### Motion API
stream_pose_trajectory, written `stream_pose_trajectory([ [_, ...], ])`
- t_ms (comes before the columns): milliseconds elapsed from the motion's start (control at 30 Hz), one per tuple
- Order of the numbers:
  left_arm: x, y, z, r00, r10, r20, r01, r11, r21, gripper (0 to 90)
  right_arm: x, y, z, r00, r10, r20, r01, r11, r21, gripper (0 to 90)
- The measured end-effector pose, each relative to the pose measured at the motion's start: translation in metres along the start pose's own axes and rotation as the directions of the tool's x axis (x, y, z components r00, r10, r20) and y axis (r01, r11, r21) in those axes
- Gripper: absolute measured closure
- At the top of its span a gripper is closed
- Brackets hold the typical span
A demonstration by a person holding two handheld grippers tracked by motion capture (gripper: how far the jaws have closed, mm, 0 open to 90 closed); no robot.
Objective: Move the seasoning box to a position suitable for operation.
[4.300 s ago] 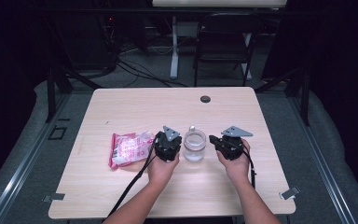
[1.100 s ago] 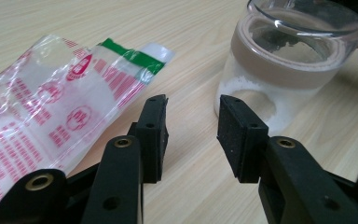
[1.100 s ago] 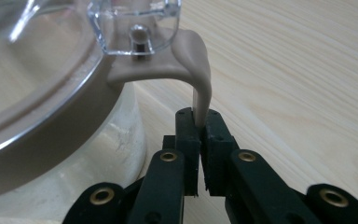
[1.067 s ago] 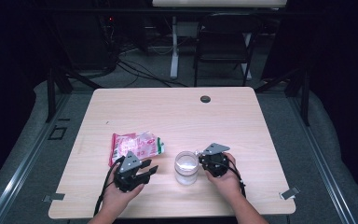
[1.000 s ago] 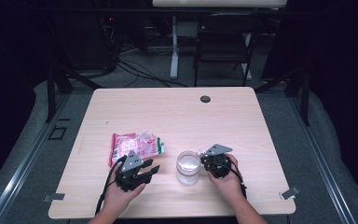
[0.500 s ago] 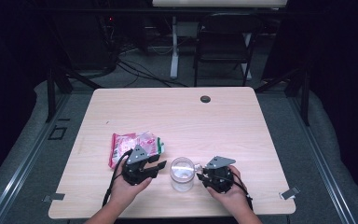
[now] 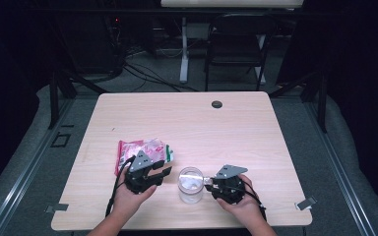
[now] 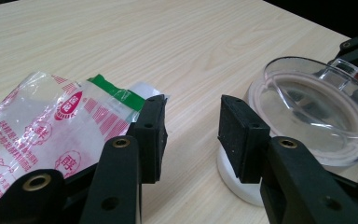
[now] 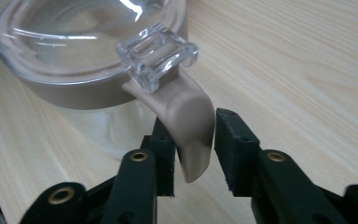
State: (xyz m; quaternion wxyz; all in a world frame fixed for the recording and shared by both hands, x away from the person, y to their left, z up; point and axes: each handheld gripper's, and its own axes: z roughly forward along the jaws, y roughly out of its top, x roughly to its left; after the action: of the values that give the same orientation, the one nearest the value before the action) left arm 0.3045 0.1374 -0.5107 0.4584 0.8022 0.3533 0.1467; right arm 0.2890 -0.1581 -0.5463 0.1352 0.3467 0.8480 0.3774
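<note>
A clear glass jar (image 7: 191,184) with a clear lid (image 9: 88,28) stands near the table's front edge, between my two grippers. A beige seal tab (image 9: 191,121) hangs below the lid's clear clasp (image 9: 158,51). My right gripper (image 9: 193,149) is shut on that tab, just right of the jar (image 7: 207,183). A red-and-white snack bag (image 7: 142,150) with a green strip lies left of the jar. My left gripper (image 8: 191,135) is open and holds nothing, with the bag (image 8: 51,126) on one side and the jar (image 8: 312,109) on the other. It sits at the bag's near edge (image 7: 160,169).
A black round grommet (image 7: 217,104) sits in the wooden table (image 7: 187,123) near its far edge. Beyond the table stand a dark chair (image 7: 236,44) and cables on the floor. Both hands are close to the table's front edge.
The jar and my right gripper have slid toward the front edge and a little left. My left gripper has moved up and right, closer to the bag and the jar.
</note>
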Motion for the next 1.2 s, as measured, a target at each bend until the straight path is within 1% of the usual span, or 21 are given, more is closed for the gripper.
stream_pose_trajectory([
  [33, 0.0, 0.0, -0.001, 1.0, -0.007, 0.001, 0.007, 1.0, -0.003, 61.7, -0.001, 0.0, 0.0, 1.0, 0.001, 0.0, -0.001, 1.0, -0.005, 64.2],
  [133, 0.0, 0.0, -0.003, 1.0, 0.0, -0.004, 0.0, 1.0, -0.006, 61.7, -0.002, 0.002, -0.003, 1.0, -0.006, -0.002, 0.006, 1.0, -0.009, 61.0],
  [200, 0.0, 0.0, -0.004, 1.0, -0.001, -0.004, 0.001, 1.0, -0.008, 61.7, -0.002, 0.004, -0.006, 0.9996, -0.023, -0.017, 0.022, 1.0, -0.007, 58.7],
  [233, 0.001, 0.0, -0.005, 1.0, 0.001, -0.004, -0.001, 1.0, -0.007, 61.8, -0.002, 0.005, -0.008, 0.999, -0.035, -0.026, 0.035, 0.999, -0.001, 57.2],
  [300, 0.001, 0.001, -0.005, 1.0, -0.003, -0.005, 0.003, 0.9999, -0.014, 61.7, -0.001, 0.006, -0.011, 0.996, -0.082, -0.036, 0.082, 0.997, 0.009, 53.8],
  [367, 0.001, 0.001, -0.006, 1.0, -0.007, -0.003, 0.007, 0.9997, -0.022, 61.7, 0.002, 0.007, -0.014, 0.9933, -0.111, -0.031, 0.112, 0.994, 0.014, 53.6],
  [433, 0.001, 0.001, -0.007, 0.9999, -0.012, 0.0, 0.012, 0.9996, -0.024, 61.7, 0.004, 0.009, -0.018, 0.9911, -0.127, -0.038, 0.128, 0.992, 0.02, 53.6],
  [467, 0.001, 0.001, -0.007, 0.9999, -0.013, 0.0, 0.013, 0.9996, -0.024, 61.7, 0.006, 0.009, -0.019, 0.9914, -0.126, -0.033, 0.127, 0.992, 0.007, 53.8],
  [500, 0.001, 0.001, -0.007, 0.9999, -0.01, -0.001, 0.01, 0.9996, -0.027, 61.8, 0.007, 0.011, -0.022, 0.9904, -0.134, -0.037, 0.134, 0.991, 0.005, 54.0],
  [567, 0.002, 0.002, -0.007, 1.0, -0.009, -0.003, 0.009, 0.9996, -0.025, 62.2, 0.009, 0.012, -0.026, 0.9906, -0.132, -0.038, 0.131, 0.991, -0.014, 54.0],
  [633, 0.002, 0.002, -0.008, 0.9999, -0.01, 0.002, 0.01, 0.9998, -0.018, 62.8, 0.011, 0.014, -0.032, 0.9897, -0.141, -0.028, 0.14, 0.99, -0.026, 54.2],
  [700, 0.002, 0.002, -0.008, 0.9999, -0.013, 0.006, 0.013, 0.9997, -0.019, 63.3, 0.011, 0.015, -0.037, 0.9907, -0.129, -0.044, 0.126, 0.99, -0.056, 54.4],
  [800, 0.001, 0.002, -0.007, 0.9999, -0.011, 0.013, 0.011, 0.9997, -0.02, 65.1, 0.012, 0.017, -0.042, 0.9938, -0.102, -0.044, 0.097, 0.99, -0.099, 56.4],
  [833, 0.0, 0.002, -0.007, 0.9998, -0.013, 0.016, 0.013, 0.9998, -0.014, 65.9, 0.012, 0.018, -0.043, 0.9954, -0.089, -0.037, 0.084, 0.99, -0.113, 58.9],
  [900, -0.001, 0.001, -0.006, 0.9998, 0.0, 0.018, 0.0, 1.0, -0.004, 67.7, 0.012, 0.019, -0.047, 0.9985, -0.051, -0.02, 0.048, 0.989, -0.143, 66.5],
  [933, -0.002, 0.001, -0.006, 0.9998, -0.001, 0.019, 0.001, 1.0, -0.002, 68.5, 0.012, 0.02, -0.049, 0.9994, -0.03, -0.017, 0.027, 0.988, -0.152, 70.3],
  [967, -0.003, 0.001, -0.005, 0.9998, 0.009, 0.019, -0.009, 1.0, 0.003, 69.3, 0.012, 0.021, -0.051, 0.9998, -0.014, -0.012, 0.012, 0.987, -0.158, 73.4],
  [1000, -0.004, 0.001, -0.005, 0.9997, 0.01, 0.022, -0.01, 0.9999, 0.007, 70.3, 0.011, 0.022, -0.053, 0.9999, -0.004, -0.009, 0.003, 0.987, -0.159, 75.6],
  [1033, -0.004, 0.001, -0.005, 0.9996, 0.015, 0.024, -0.015, 0.9998, 0.011, 71.1, 0.011, 0.022, -0.054, 0.9999, 0.011, -0.012, -0.013, 0.987, -0.157, 76.6],
  [1100, -0.006, 0.001, -0.005, 0.9994, 0.019, 0.03, -0.019, 0.9997, 0.014, 72.6, 0.009, 0.022, -0.053, 0.9989, 0.033, -0.034, -0.038, 0.987, -0.155, 76.8],
  [1200, -0.009, 0.0, -0.004, 0.9991, 0.027, 0.032, -0.028, 0.9993, 0.024, 76.0, 0.009, 0.022, -0.048, 0.9975, 0.062, -0.032, -0.067, 0.985, -0.16, 76.4],
])
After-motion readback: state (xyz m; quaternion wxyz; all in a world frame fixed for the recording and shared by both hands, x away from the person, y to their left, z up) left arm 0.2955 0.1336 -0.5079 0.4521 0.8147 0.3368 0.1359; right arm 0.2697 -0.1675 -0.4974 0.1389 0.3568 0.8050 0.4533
